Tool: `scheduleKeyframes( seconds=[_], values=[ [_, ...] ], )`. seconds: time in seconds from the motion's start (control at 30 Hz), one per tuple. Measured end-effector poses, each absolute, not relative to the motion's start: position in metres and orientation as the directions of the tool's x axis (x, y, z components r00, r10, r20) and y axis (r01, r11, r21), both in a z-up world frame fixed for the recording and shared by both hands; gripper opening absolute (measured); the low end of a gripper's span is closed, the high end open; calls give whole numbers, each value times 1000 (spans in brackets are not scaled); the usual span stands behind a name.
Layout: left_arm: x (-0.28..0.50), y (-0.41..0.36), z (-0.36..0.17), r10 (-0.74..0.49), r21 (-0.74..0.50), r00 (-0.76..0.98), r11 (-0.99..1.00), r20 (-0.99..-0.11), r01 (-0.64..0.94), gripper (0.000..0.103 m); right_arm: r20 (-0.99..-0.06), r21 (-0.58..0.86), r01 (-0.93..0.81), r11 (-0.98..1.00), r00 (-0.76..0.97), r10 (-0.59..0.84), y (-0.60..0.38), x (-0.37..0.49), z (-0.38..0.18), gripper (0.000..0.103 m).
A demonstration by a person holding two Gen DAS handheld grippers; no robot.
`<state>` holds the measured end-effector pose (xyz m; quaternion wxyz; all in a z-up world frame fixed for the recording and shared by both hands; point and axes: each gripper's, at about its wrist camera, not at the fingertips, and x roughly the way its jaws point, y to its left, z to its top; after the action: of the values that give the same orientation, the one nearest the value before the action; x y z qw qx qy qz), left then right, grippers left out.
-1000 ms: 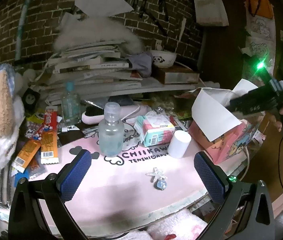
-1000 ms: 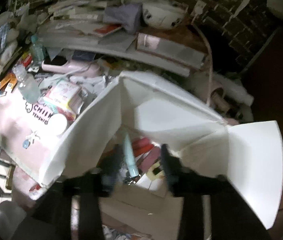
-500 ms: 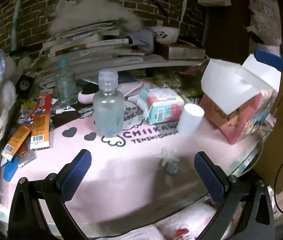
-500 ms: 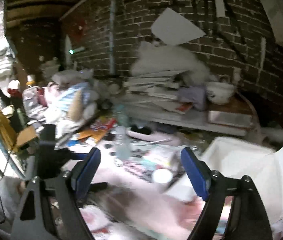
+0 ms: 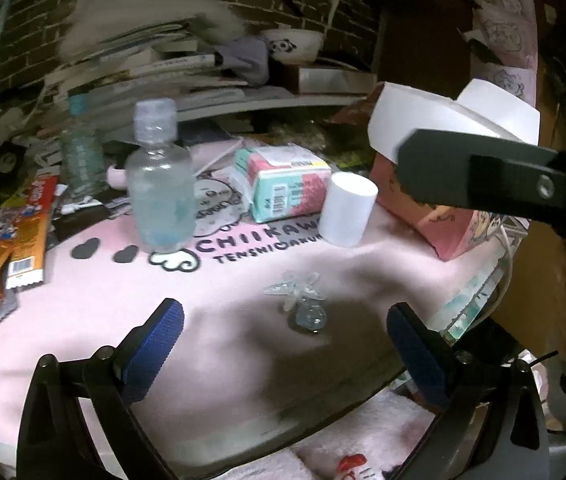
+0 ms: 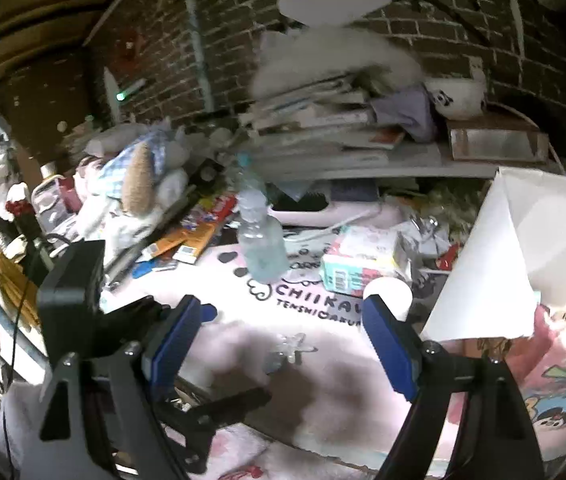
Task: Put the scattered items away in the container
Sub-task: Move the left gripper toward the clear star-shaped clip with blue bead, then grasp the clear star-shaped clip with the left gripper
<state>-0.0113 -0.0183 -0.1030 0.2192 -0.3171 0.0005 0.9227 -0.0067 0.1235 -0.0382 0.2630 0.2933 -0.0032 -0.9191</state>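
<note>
A pink cartoon-print box with open white flaps stands at the right of the pink mat; it also shows in the right wrist view. On the mat lie a clear crystal charm, a clear bottle, a white cylinder and a teal-pink tissue pack. My left gripper is open and empty, just short of the charm. My right gripper is open and empty above the charm.
Snack packets lie at the mat's left edge beside a second bottle. A stack of books and a panda bowl fill the back. A plush toy sits at the left. The table edge runs close below.
My right gripper came out of the box, swung left and now hangs over the mat. My left gripper moved forward and down toward the charm.
</note>
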Motion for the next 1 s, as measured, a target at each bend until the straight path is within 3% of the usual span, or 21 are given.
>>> scheduleKeyframes(
  seconds=[0.07, 0.1, 0.2, 0.47, 1.0],
  values=[
    [-17, -14, -107, 417, -149, -682, -897, -601, -417, 61, -541, 171, 469, -867, -691, -480, 126, -10, -42, 80],
    [-19, -12, -109, 415, -147, -674, -896, -610, -419, 56, -543, 172, 464, -869, -691, -476, 128, -11, -44, 80],
    [-20, -5, -110, 398, -113, -684, -900, -612, -422, 54, -548, 150, 442, -884, -707, -447, 129, -12, -51, 80],
    [-29, -2, -112, 368, -92, -698, -912, -615, -400, 25, -561, 139, 395, -908, -724, -401, 136, -16, -63, 80],
    [-21, -12, -110, 372, -104, -705, -913, -604, -394, 21, -562, 112, 384, -917, -736, -377, 136, -14, -67, 80]
  ],
)
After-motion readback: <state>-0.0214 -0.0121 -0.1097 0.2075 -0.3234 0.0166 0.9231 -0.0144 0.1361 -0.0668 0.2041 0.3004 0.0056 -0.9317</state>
